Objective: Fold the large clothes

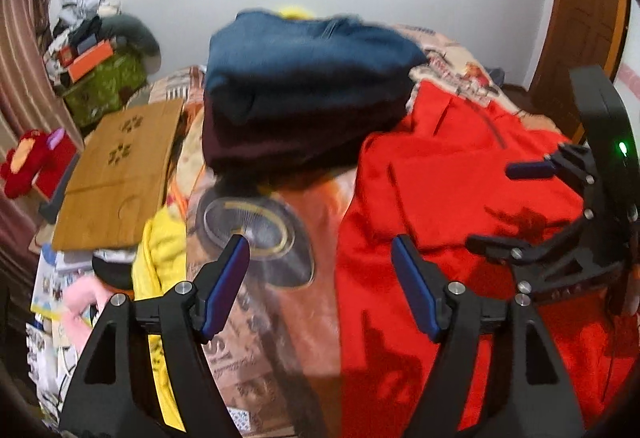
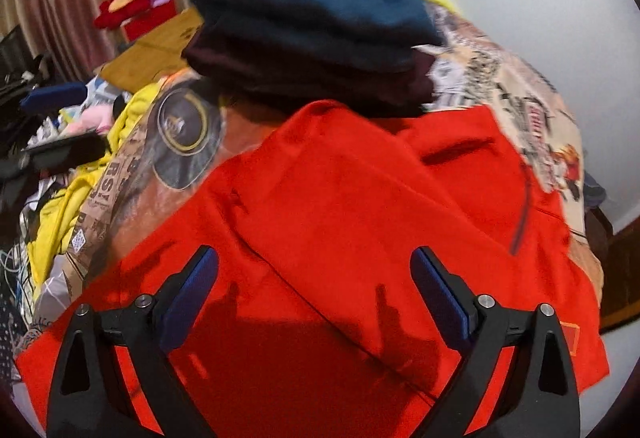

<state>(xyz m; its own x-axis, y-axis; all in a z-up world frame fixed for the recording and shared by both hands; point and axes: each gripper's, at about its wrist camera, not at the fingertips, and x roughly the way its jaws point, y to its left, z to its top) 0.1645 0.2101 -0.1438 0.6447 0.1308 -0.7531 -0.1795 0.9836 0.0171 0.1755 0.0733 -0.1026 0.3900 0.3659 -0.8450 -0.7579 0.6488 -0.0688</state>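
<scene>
A large red garment (image 2: 340, 197) lies spread over the patterned bedspread (image 1: 280, 298), with a zip line near its far right. Behind it sits a stack of folded clothes (image 1: 304, 89), a blue piece on top of a dark maroon one. My left gripper (image 1: 320, 250) hangs open over the bedspread at the garment's left edge, with nothing between its blue pads. My right gripper (image 2: 314, 258) is open above the near part of the red garment, also holding nothing. It shows at the right in the left wrist view as the right gripper (image 1: 508, 207). The left gripper (image 2: 60, 123) appears at the far left of the right wrist view.
A yellow garment (image 1: 160, 258) lies crumpled at the bed's left side. A wooden lap table (image 1: 116, 177) rests beside it, with a red plush toy (image 1: 28, 161) and a cluttered green box (image 1: 104, 85) further left. A wooden door (image 1: 580, 29) stands at the right.
</scene>
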